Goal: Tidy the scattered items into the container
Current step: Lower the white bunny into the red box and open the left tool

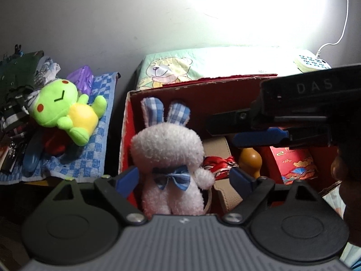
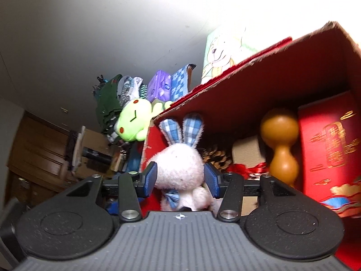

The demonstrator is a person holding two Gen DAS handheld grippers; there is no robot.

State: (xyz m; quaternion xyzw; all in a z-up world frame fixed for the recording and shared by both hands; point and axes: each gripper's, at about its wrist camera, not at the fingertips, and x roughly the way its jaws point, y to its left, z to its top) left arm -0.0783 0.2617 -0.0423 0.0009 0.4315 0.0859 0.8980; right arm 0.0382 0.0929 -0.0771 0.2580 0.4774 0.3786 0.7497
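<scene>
Hand-held gripper on your left is standing with its jaws apart, blue pads flanking the plush rabbit with visible gaps on both sides; nothing is being clamped. Your right hand-held gripper is bracketing the same rabbit's head, ribbed blue pads sitting just beside the fleece; you cannot tell from either view whether they are actually pressing it. In the left wrist view that right tool is crossing in from the right above the box.

The rabbit is sitting upright inside the red cardboard box, near its left wall: pale pink fuzzy pile, blue gingham ears and bow. Sharing the box are a smooth amber gourd-shaped piece, a glossy red carton with gold print, a tan leatherette item, a pine cone and red ribbon.

A green frog plush is lying outside on a blue checked towel, left of the box, beside piled clothing.

The box rim is raw and ragged; open room inside is lying mainly above the contents.
</scene>
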